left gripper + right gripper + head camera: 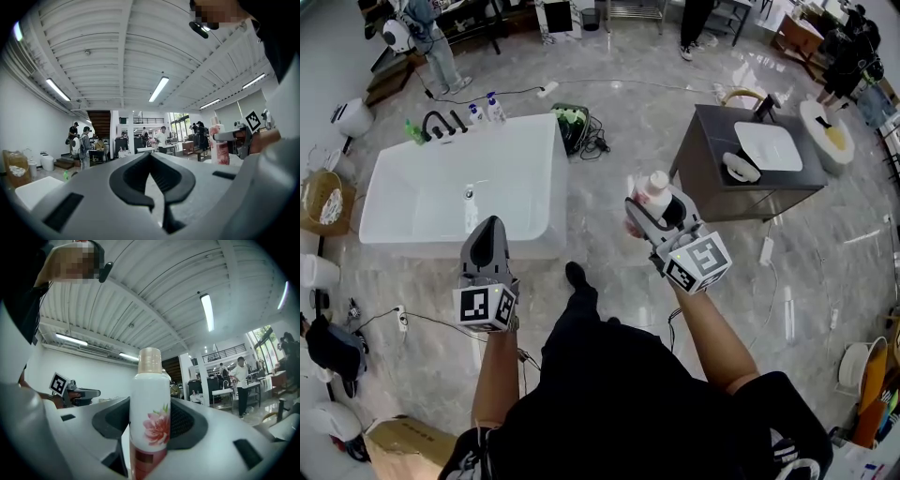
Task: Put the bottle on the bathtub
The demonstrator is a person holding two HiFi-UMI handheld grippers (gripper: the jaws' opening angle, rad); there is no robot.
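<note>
The bottle (pixel 656 191) is white with a pink flower print and a pale cap. It stands upright between the jaws of my right gripper (pixel 659 208), held in the air over the floor to the right of the bathtub (pixel 412 192). In the right gripper view the bottle (pixel 149 420) fills the middle, and the right gripper (pixel 151 414) is shut on it. My left gripper (pixel 491 225) is shut and empty, pointing up near the tub's near rim. In the left gripper view the left gripper (pixel 150 158) has its tips touching, and the bottle (pixel 219 144) shows at the right.
Spray bottles (pixel 484 112) and a black faucet (pixel 441 123) stand on the tub's far rim. A dark vanity (pixel 703 164) with a white basin (pixel 769 145) stands to the right. Cables and a power strip (pixel 401 320) lie on the marble floor. People stand at the far end.
</note>
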